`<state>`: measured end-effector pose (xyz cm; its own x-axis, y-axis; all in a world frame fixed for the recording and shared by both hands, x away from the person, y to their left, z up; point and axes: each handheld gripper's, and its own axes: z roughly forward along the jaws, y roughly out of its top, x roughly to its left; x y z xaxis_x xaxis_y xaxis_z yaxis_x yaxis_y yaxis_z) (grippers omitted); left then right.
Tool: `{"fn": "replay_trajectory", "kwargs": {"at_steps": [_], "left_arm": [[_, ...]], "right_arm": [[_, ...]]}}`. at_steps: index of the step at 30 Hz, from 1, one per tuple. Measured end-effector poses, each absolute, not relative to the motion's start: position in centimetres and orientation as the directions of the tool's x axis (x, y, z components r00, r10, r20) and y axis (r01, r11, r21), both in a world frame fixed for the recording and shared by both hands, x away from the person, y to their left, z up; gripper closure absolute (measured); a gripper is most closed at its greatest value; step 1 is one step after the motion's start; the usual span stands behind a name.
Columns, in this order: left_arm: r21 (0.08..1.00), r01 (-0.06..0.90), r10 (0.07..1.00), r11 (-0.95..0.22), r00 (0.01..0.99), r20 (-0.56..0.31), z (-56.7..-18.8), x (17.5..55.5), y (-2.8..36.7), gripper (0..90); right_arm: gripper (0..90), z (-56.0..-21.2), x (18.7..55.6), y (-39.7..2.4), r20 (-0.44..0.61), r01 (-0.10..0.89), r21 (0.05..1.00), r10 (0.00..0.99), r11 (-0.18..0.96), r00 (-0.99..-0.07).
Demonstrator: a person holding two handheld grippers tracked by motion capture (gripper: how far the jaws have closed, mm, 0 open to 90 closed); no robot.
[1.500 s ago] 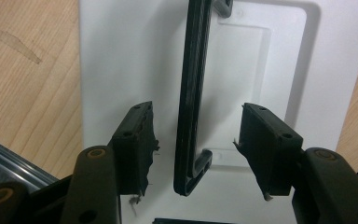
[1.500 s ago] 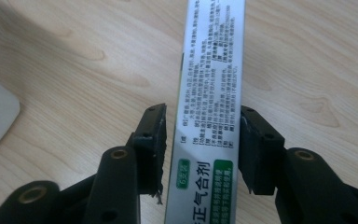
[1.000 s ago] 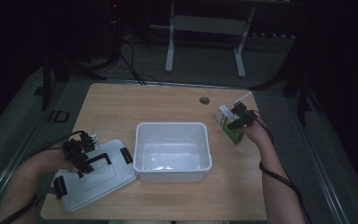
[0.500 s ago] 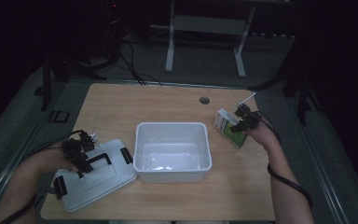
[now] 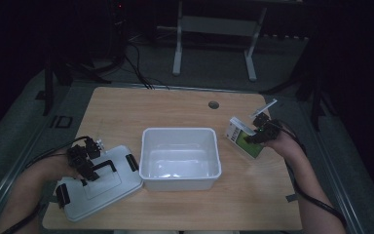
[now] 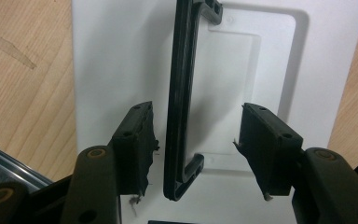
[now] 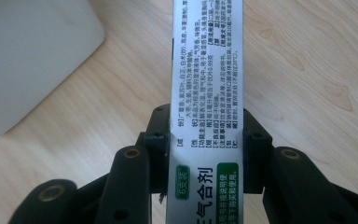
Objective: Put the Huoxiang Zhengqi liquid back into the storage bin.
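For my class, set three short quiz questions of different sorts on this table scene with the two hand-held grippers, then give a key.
1. True or false: the right gripper is shut on the printed box.
2. Multiple choice: the left gripper's fingers stand A) clamped on the lid's black handle, B) open on either side of the black handle, C) inside the white bin.
3. Fill in: the white bin sits between the box and the white ____.

Key: 1 true; 2 B; 3 lid.
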<state>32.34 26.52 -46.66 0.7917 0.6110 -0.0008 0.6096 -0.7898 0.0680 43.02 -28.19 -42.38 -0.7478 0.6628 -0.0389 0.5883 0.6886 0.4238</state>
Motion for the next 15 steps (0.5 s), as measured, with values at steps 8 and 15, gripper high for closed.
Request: {"fn": "replay_trajectory", "kwargs": {"at_steps": [8,15], "left_arm": [[0.069,0.616,0.617,-0.785,0.787,0.003,-46.3,32.2,26.6,45.2],[0.051,0.611,0.612,-0.790,0.791,0.005,-46.4,32.2,26.4,45.2]], "right_arm": [[63.8,-39.4,40.8,-28.4,-0.043,0.541,0.440,0.618,0.717,-0.785],[63.7,-36.6,38.9,-27.3,-0.049,0.461,0.481,0.548,0.745,-0.835]]}}
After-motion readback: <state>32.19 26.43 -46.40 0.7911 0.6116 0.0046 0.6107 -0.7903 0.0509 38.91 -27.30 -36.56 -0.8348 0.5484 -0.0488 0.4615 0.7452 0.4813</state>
